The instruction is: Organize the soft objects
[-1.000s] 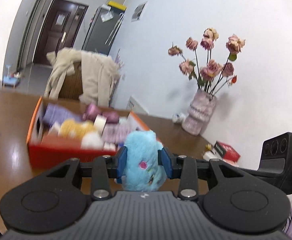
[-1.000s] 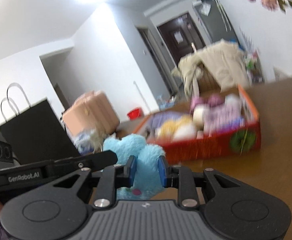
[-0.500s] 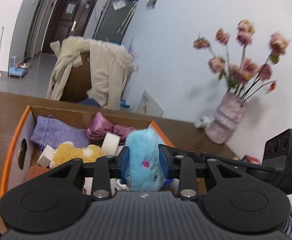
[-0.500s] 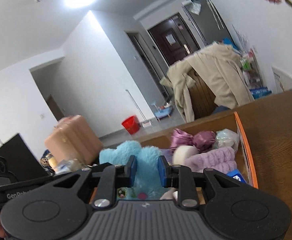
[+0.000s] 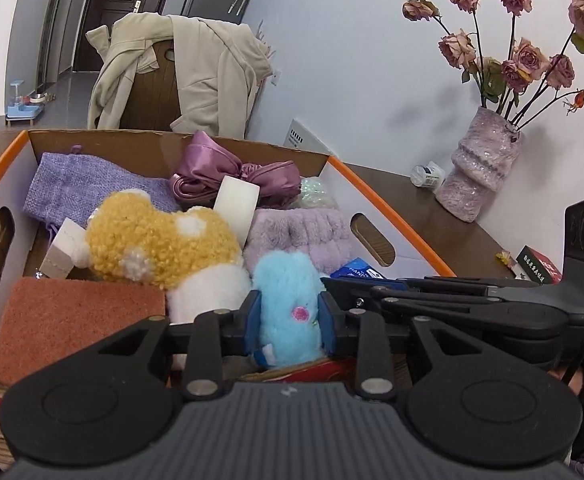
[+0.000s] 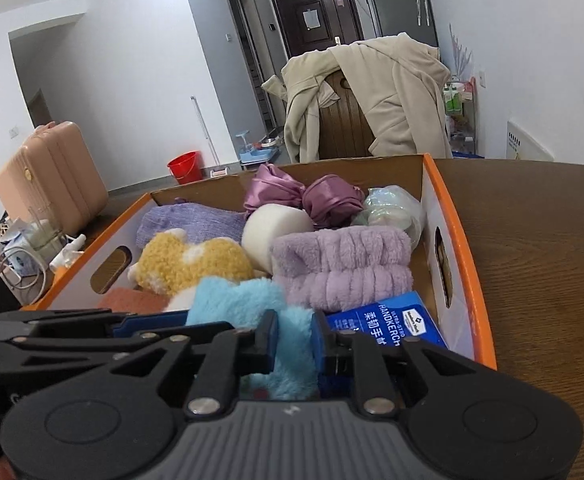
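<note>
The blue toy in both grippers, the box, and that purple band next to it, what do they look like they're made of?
Blue toy: long, fluffy synthetic-looking fur, squashed in by the left gripper and right gripper.
Box: corrugated cardboard by its raw brown inner wall, with a white printed face and orange edge.
Purple band: plush, ribbed fleece, probably microfibre; matte and soft-looking.

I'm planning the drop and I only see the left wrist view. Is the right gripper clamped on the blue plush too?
Observer: Yes, the right gripper has its fingers shut on the blue plush toy.
Operator: What lies beside it there?
Observer: A blue handkerchief pack lies flat in the near right corner of the cardboard box.
Operator: Any free floor?
Observer: A strip of bare floor shows between the purple fluffy headband and the box's right wall.
</note>
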Demonstrator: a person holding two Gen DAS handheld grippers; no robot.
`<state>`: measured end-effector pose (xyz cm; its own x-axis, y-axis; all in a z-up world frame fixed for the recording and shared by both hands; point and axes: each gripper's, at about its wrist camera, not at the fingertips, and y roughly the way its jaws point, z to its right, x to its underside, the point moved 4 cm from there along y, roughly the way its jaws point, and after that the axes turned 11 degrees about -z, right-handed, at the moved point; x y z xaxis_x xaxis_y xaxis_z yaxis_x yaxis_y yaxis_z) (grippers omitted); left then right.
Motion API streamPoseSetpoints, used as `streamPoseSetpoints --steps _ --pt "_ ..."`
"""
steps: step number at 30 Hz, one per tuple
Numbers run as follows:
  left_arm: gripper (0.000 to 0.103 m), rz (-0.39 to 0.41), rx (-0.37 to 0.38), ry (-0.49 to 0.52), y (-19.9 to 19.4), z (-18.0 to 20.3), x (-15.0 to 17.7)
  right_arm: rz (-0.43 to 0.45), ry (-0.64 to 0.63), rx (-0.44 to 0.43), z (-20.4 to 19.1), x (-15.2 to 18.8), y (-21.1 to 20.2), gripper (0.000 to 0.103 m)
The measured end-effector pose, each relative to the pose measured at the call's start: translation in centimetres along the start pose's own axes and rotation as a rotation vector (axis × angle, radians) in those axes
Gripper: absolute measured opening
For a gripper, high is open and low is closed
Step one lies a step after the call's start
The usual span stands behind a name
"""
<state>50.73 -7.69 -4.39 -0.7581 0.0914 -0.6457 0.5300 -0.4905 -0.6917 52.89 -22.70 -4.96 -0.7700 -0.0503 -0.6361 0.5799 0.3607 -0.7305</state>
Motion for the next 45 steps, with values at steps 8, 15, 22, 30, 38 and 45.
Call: streamPoseSetpoints --steps 8,15,22,30,38,45 --pt "0.033 0.010 0.003 0.026 -0.3 0.0 -0.1 0.020 0.000 0.007 0.0 0.1 -0.3 0.019" --pt "0.040 0.110 -0.119 0.062 -6.3 0.4 -0.1 0.113 0.012 0.006 -0.3 0.0 -3.6 0.021" --pt "0.047 0.198 -0.343 0.004 -14.1 -0.9 1.3 0.200 -0.021 0.089 -1.4 0.6 -10.9 0.028" --pt "0.098 0.386 -0.466 0.010 -20.1 -0.3 4.6 0.276 -0.071 0.180 -3.9 2.4 -16.7 0.066" --pt "0.101 0.455 -0.498 0.034 -21.5 0.0 7.8 0.441 -0.109 0.223 -6.2 6.6 -18.3 0.090" --pt "0.103 0.489 -0.465 0.038 -23.7 0.5 9.8 0.470 -0.062 0.231 -7.6 9.1 -19.2 0.096"
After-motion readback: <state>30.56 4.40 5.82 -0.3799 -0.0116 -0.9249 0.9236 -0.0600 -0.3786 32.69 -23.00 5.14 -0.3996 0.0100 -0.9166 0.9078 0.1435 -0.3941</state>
